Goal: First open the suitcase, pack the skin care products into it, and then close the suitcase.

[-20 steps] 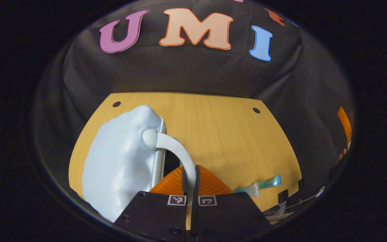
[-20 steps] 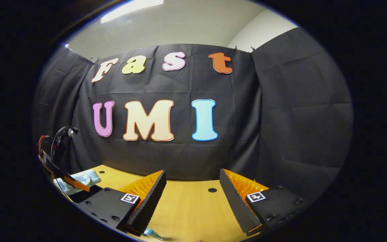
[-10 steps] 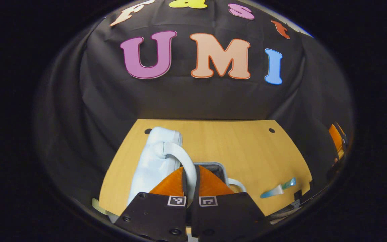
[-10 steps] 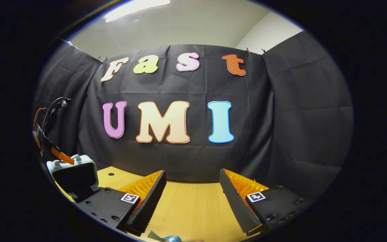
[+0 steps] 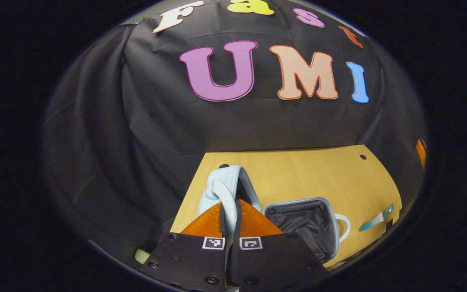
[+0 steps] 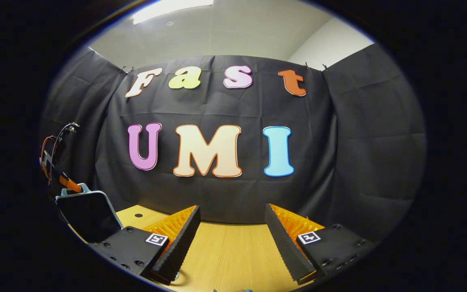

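The suitcase (image 5: 298, 227) lies open on the wooden counter (image 5: 306, 174). Its lower half rests flat, showing a dark fabric lining inside a pale blue rim, with a white handle loop sticking out on its right side in the left gripper view. Its lid (image 5: 227, 190) stands raised, nearly upright, just left of the lower half, seen almost edge-on. A pale handle (image 5: 223, 198) curves off the lid's outer face and runs down between the fingers of the left gripper (image 5: 228, 221). The jaws there are drawn nearly together and pinch that handle from both sides, holding the lid up.

In the right gripper view the same lid (image 6: 89, 215) appears at the far left, standing up with its dark inner face turned toward the camera and its pale rim around it. The left gripper (image 6: 69, 184) reaches it from behind, gripping the handle at the lid's top edge, with cables looping above it.

A slim tube (image 5: 375, 219) with a teal end and a pale body lies flat on the counter near its right edge in the left gripper view, well apart from the suitcase. A small pale object (image 5: 141, 255) sits at the counter's lower left corner; I cannot tell what it is.

The right gripper (image 6: 231, 239) hovers above bare counter (image 6: 233, 259), well apart from the suitcase, its jaws spread wide with nothing between them.
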